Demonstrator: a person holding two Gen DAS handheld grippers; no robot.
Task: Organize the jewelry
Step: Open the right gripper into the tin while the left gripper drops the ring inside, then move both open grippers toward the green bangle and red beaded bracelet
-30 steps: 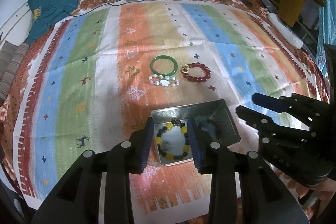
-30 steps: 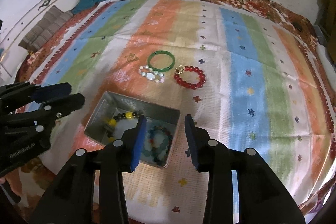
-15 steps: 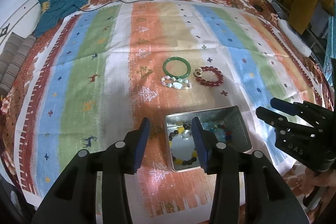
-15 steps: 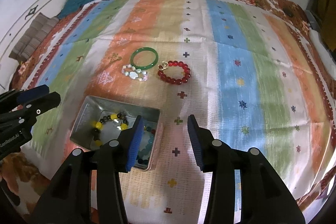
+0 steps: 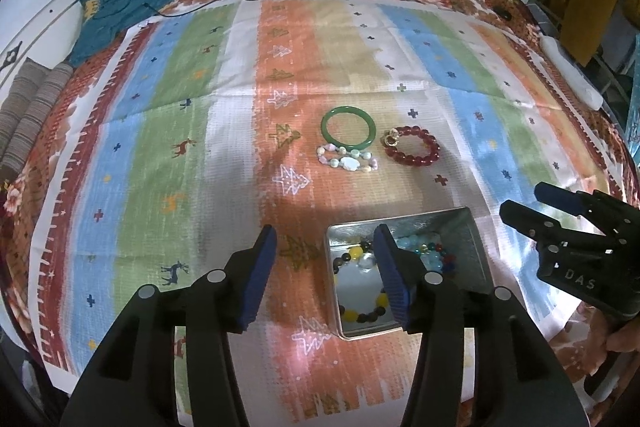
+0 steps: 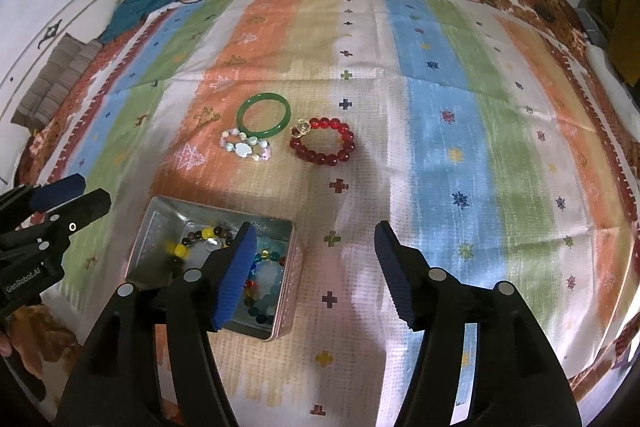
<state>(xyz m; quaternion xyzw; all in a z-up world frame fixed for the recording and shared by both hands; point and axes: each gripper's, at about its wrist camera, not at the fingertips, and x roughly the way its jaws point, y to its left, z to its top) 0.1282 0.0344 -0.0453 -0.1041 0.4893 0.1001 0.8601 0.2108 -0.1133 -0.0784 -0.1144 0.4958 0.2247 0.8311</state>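
Only the right wrist view shows the tin's pink outer wall. Both the left gripper and right gripper hover spread and empty; three bracelets lie ahead.

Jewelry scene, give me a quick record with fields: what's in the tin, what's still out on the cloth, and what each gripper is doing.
tin: metal, open, on striped cloth
in tin: yellow-and-dark bead bracelet; blue mixed-bead bracelet
loose on cloth: green bangle; pastel bead bracelet; red bead bracelet
left gripper: open, empty
right gripper: open, empty
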